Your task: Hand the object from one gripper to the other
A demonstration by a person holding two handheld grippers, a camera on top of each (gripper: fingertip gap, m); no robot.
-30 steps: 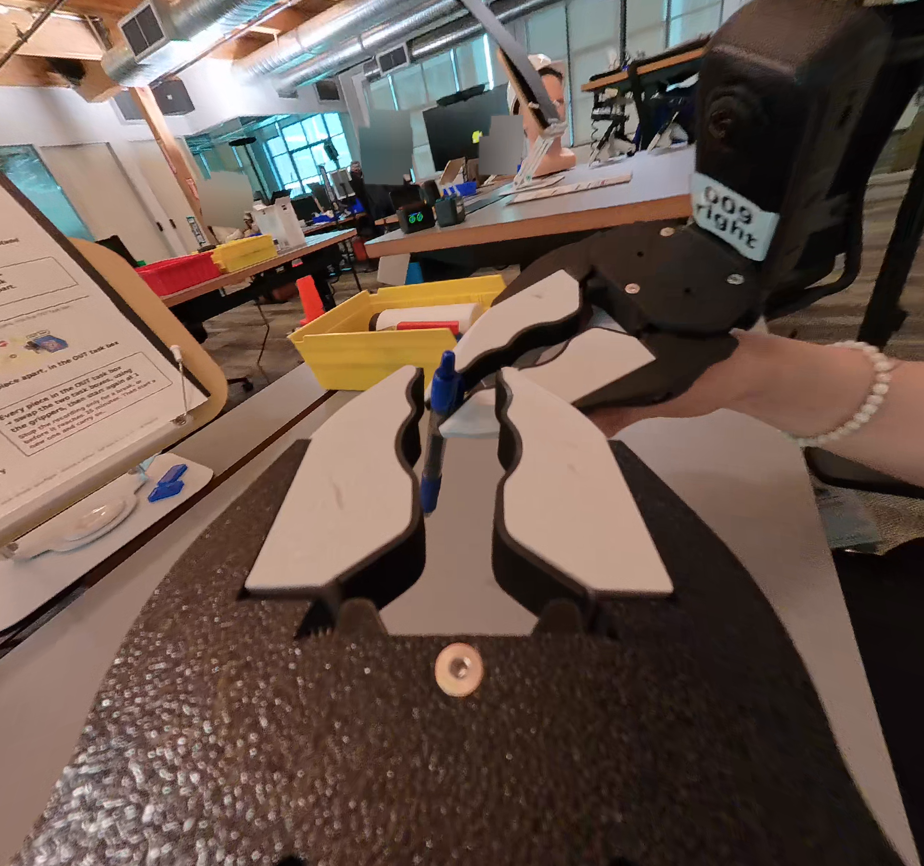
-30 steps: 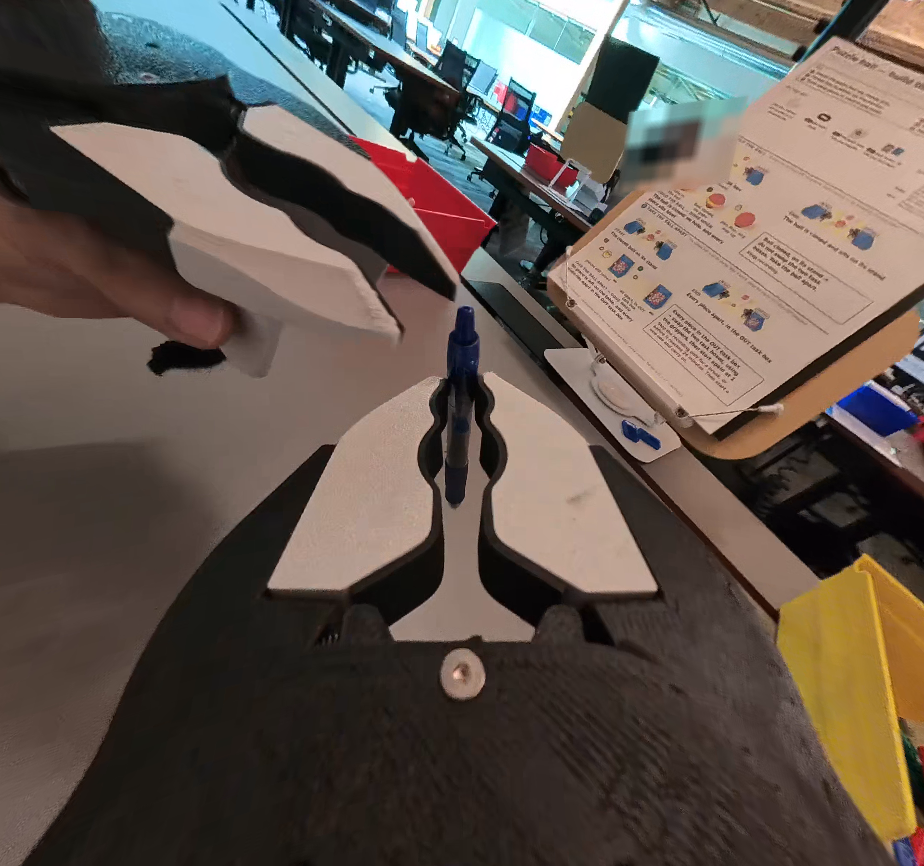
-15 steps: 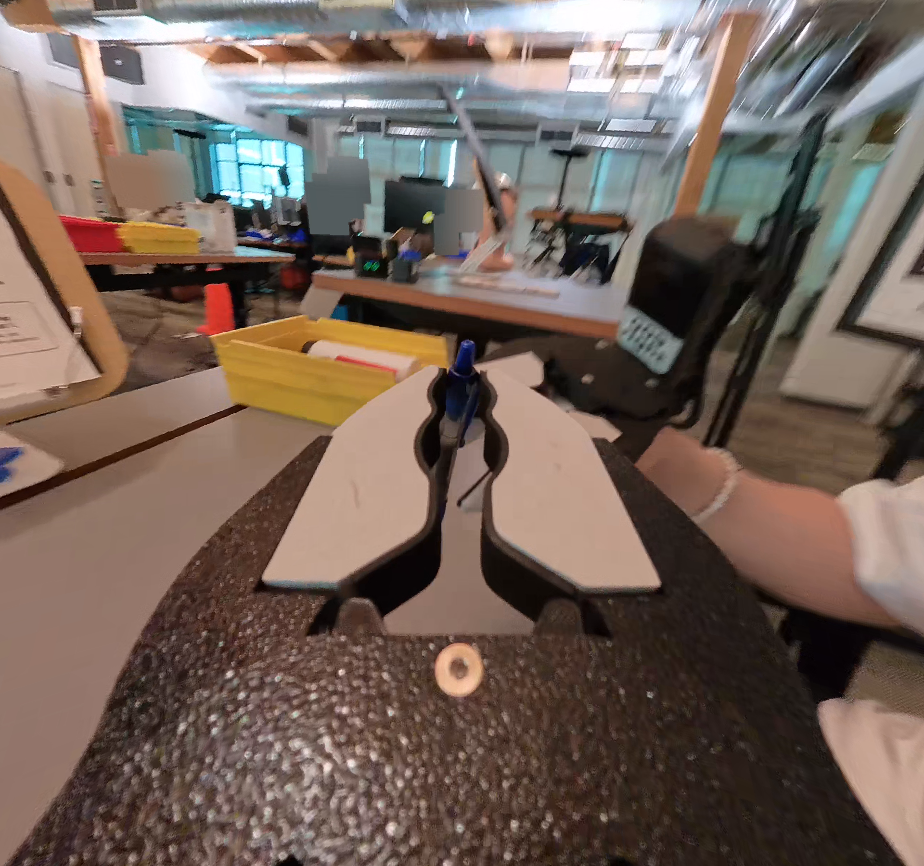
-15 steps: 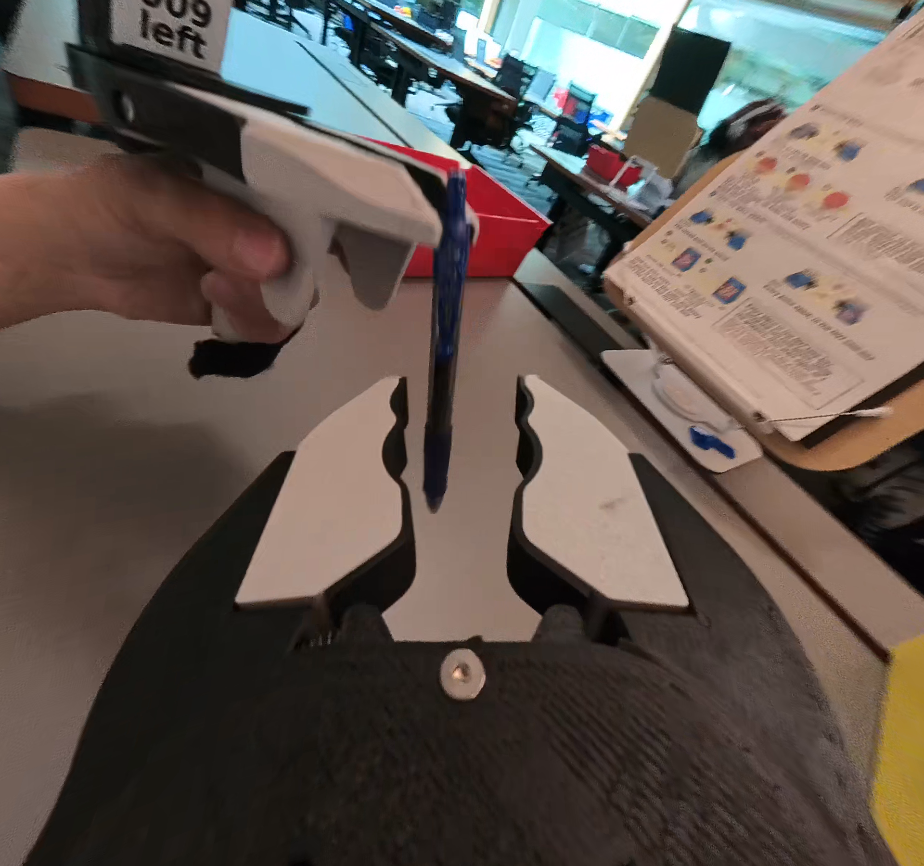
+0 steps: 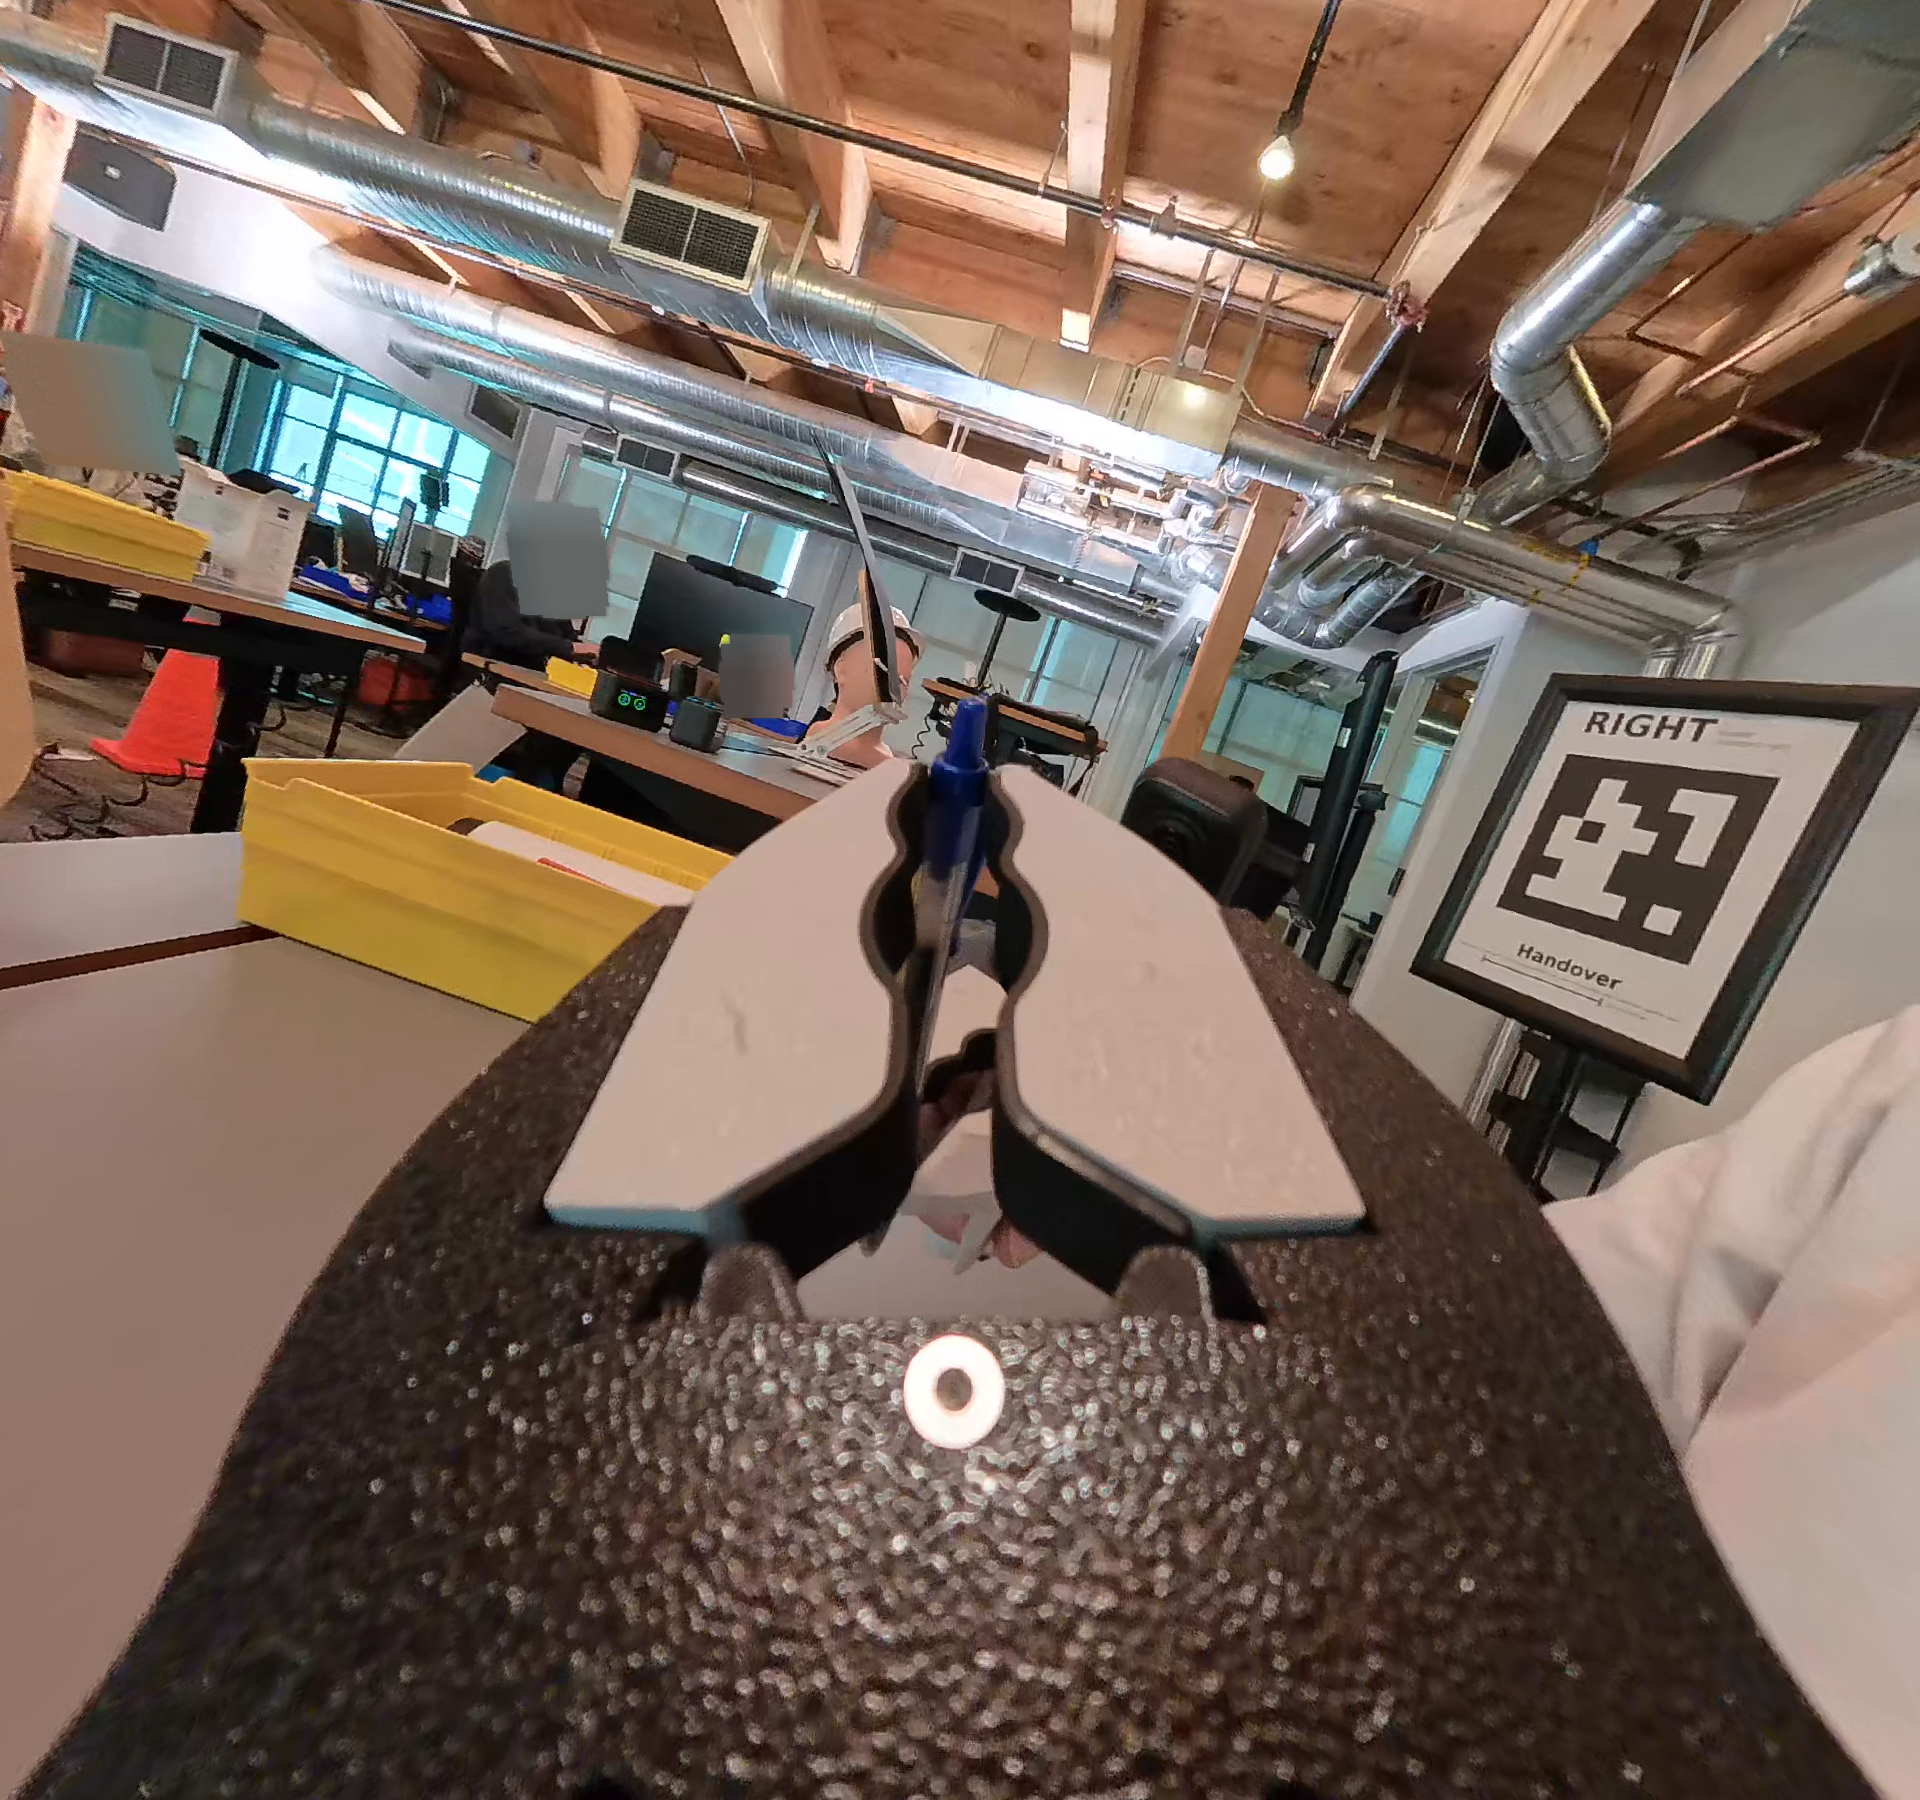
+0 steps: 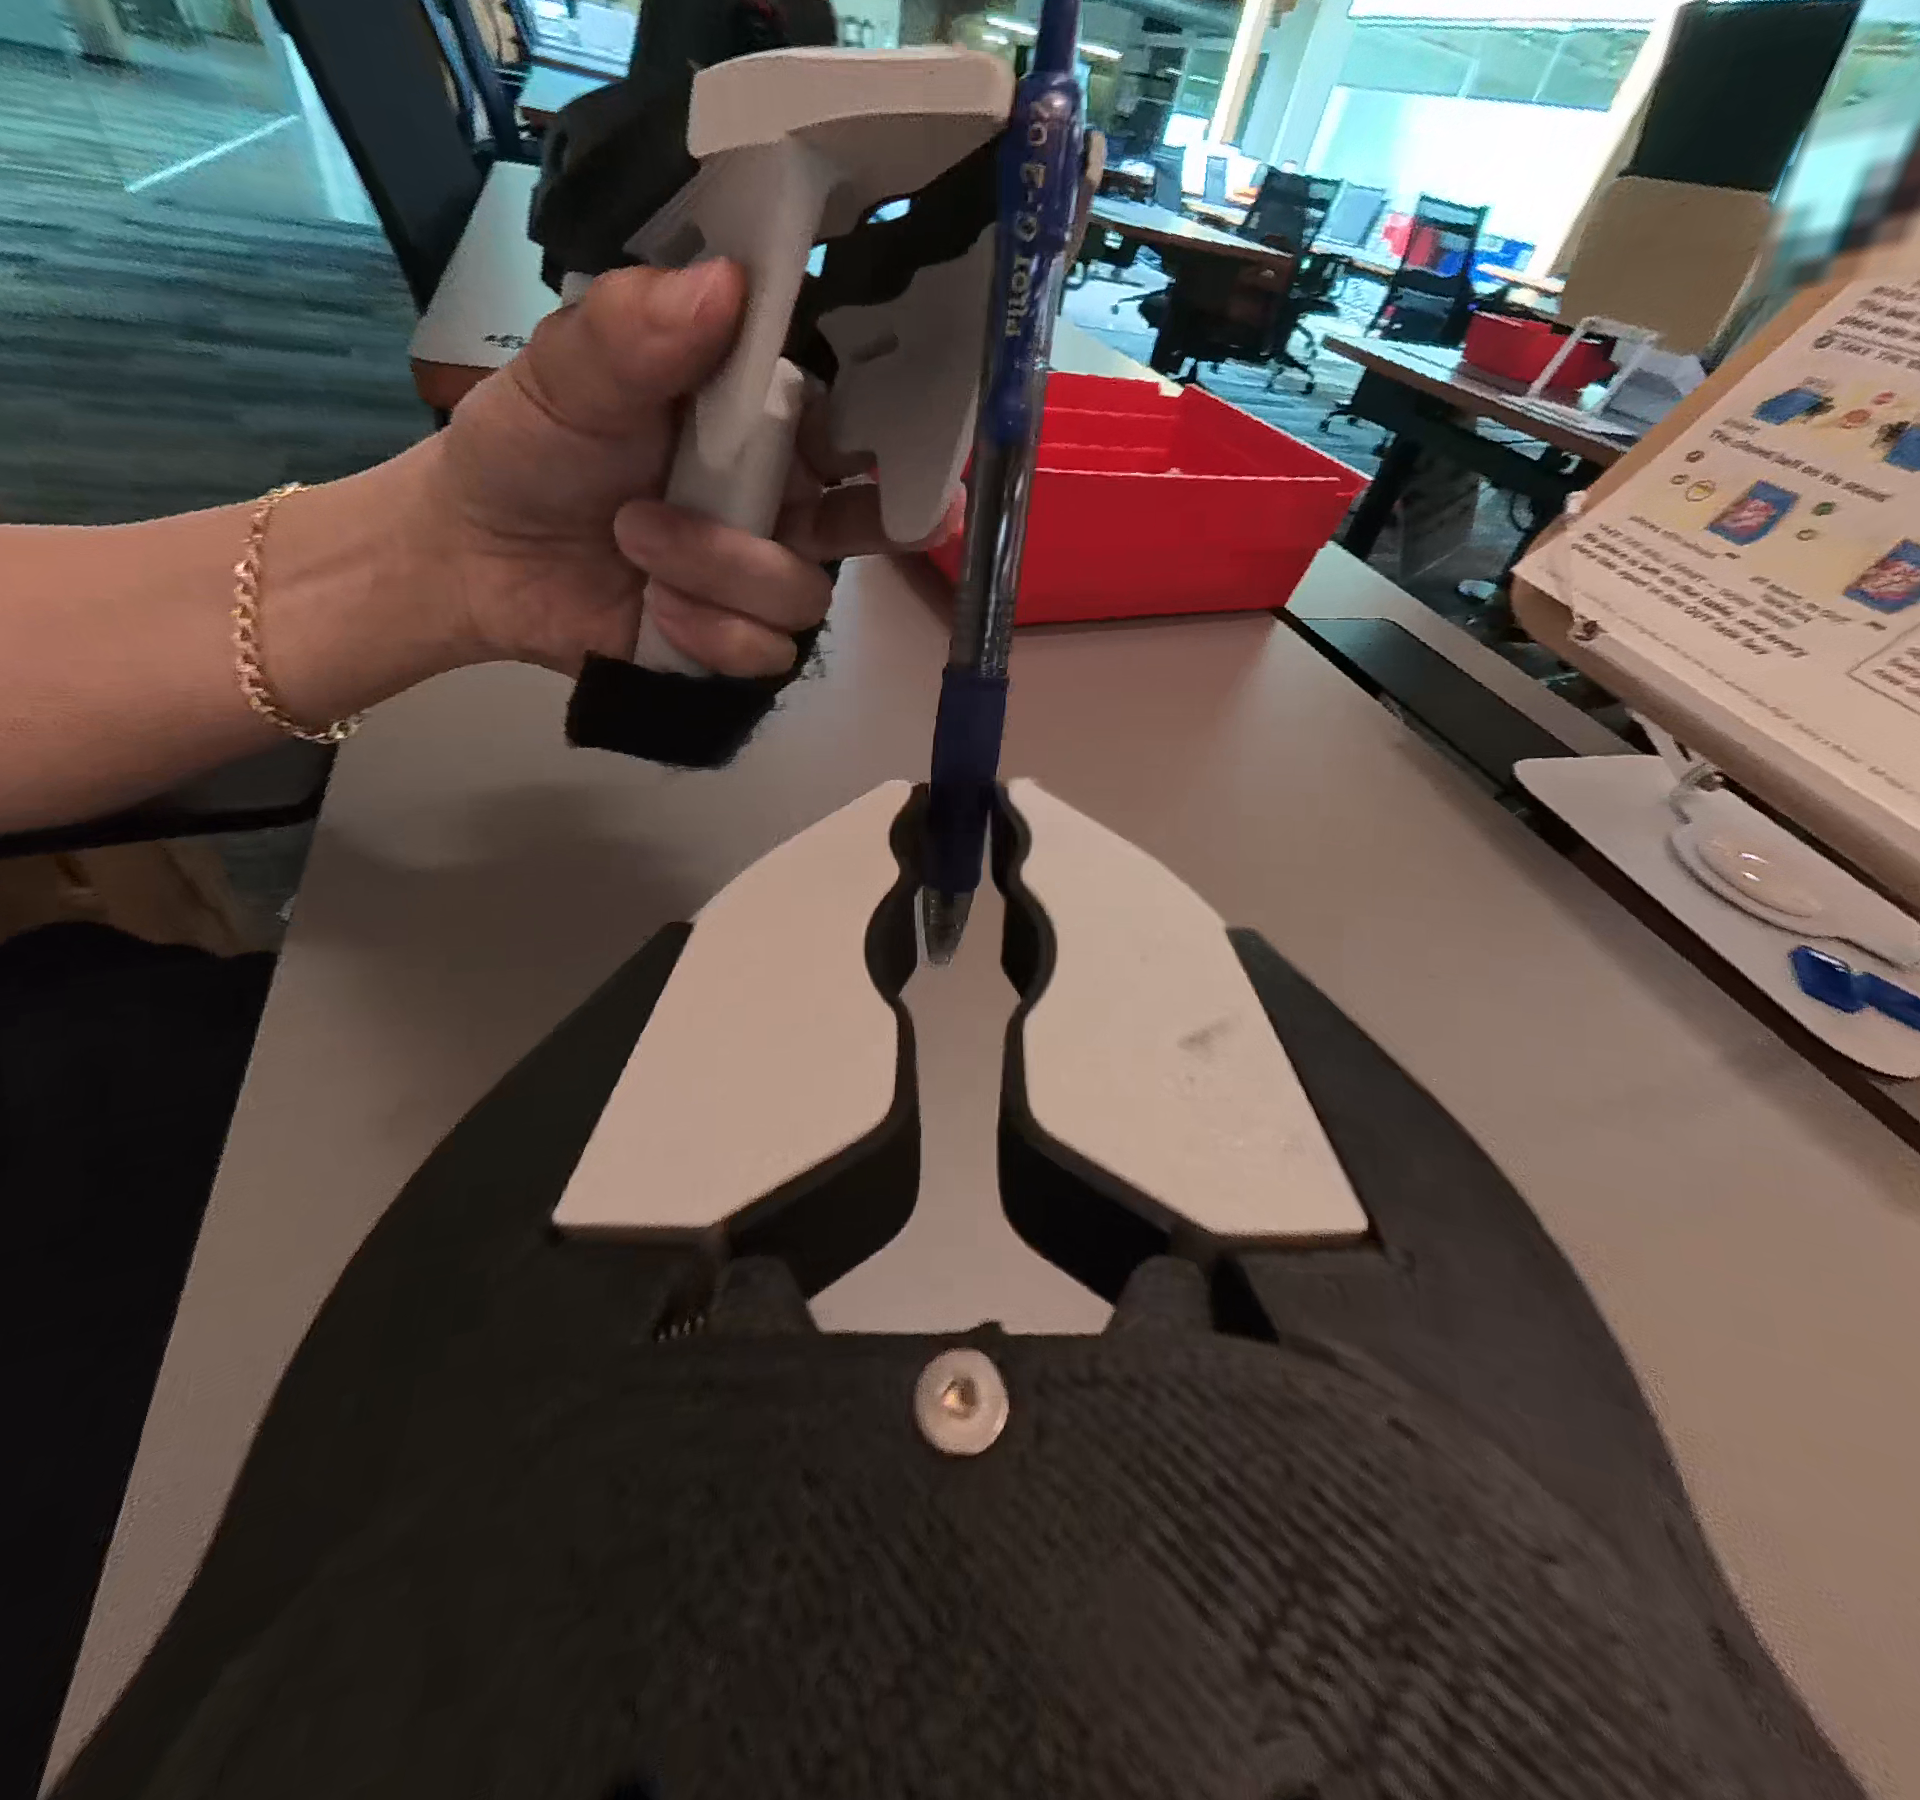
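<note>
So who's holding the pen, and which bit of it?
Both: the left gripper pinches the blue pen near its top, the right gripper its tip end.

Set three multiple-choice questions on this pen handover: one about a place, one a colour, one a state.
1. Which part of the pen is between the right gripper's jaws?
A. its clip end
B. its lower, rubber-grip end
C. none of it

2. What colour is the bin beyond the left gripper in the left wrist view?
A. yellow
B. green
C. white

3. How do the left gripper's jaws stand?
A. wide open and empty
B. shut on nothing
C. shut on the pen

Answers:
1 B: the pen stands upright with its dark blue grip end between the jaws of the right gripper.
2 A: the yellow bin sits on the table left of the jaws.
3 C: the left gripper has its jaws pressed against the pen's upper barrel, with the clip end poking out beyond them.
</note>
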